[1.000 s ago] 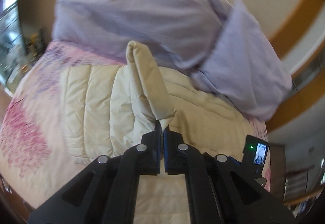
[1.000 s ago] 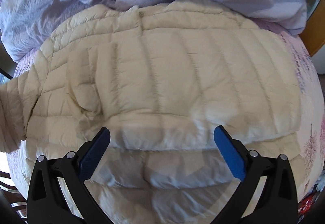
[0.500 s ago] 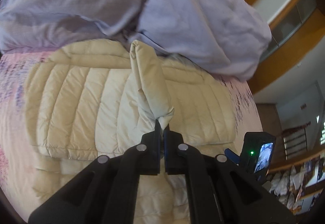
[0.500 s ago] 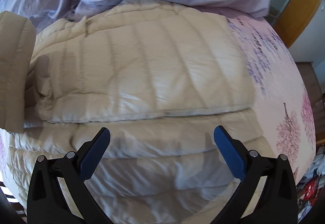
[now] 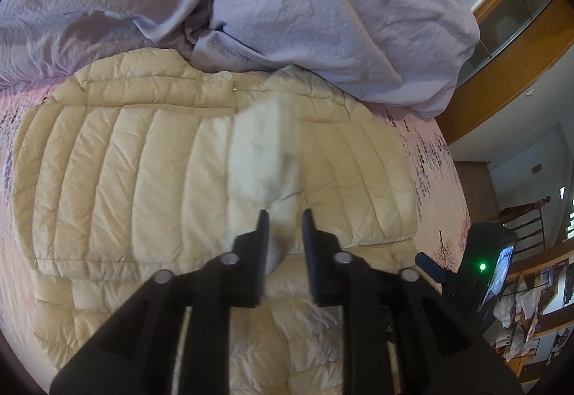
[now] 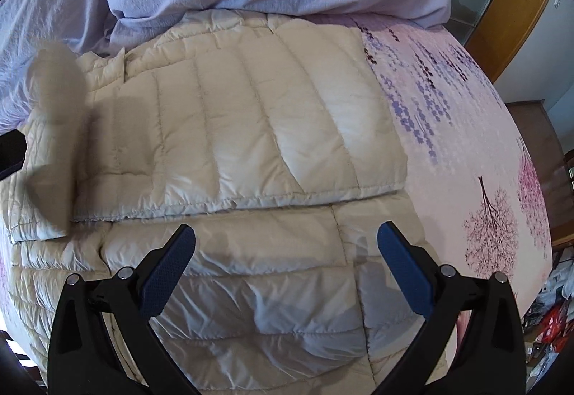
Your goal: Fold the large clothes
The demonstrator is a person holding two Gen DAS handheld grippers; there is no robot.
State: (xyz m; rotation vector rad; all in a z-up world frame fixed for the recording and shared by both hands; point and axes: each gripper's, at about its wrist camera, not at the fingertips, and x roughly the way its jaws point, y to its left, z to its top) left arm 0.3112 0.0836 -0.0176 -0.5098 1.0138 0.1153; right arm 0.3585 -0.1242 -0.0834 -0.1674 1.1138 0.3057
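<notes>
A cream quilted down jacket (image 5: 125,172) lies flat on the bed, its upper half folded over its lower half (image 6: 251,115). My left gripper (image 5: 285,215) hovers over the jacket's middle with its jaws opening. The jacket's sleeve (image 5: 265,151) stands blurred between and beyond the parted pads, which do not press on it. The same sleeve (image 6: 57,108) shows at the left edge of the right wrist view. My right gripper (image 6: 287,233) is wide open above the jacket's lower layer, just below the fold's hem, holding nothing.
A rumpled lilac duvet (image 5: 323,0) is piled behind the jacket, touching its far edge. The pink bedsheet (image 6: 466,144) with printed trees lies bare to the right of the jacket. A wooden bed surround (image 5: 502,79) and floor clutter (image 6: 552,316) lie beyond the right edge.
My left gripper carried the sleeve across over the jacket's middle and lower, then parted its jaws; the sleeve now blurs loose. The right gripper slid right along the jacket, staying open.
</notes>
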